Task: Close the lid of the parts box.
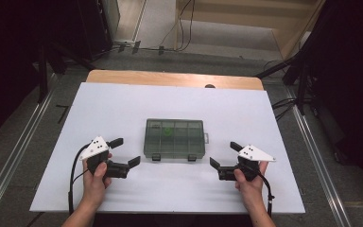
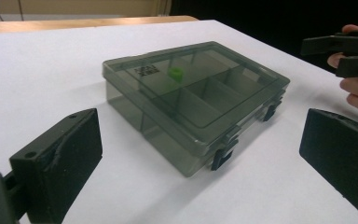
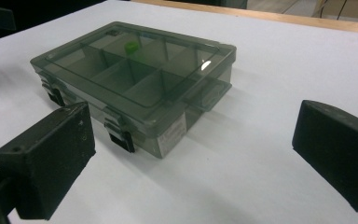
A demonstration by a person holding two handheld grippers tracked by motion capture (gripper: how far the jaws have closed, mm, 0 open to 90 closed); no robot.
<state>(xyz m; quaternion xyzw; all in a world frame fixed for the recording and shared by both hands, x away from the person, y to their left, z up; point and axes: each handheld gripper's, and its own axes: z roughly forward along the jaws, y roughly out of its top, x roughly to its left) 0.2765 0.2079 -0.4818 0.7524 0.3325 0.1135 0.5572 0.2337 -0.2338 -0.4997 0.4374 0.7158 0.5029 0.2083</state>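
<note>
A white-topped wooden table (image 1: 123, 109) stands on grey floor (image 1: 23, 142), dark surroundings beyond.

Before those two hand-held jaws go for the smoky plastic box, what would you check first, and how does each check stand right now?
1. Left gripper jaws open, nothing between them: ok.
2. Right gripper jaws open and empty: ok.
3. Compartment box lies flat between both grippers, touched by neither: ok.
4. Lid down over the compartments: ok.
5. Two front latches snapped shut: cannot tell.
6. Green piece sits inside one compartment under the lid: ok.
</note>
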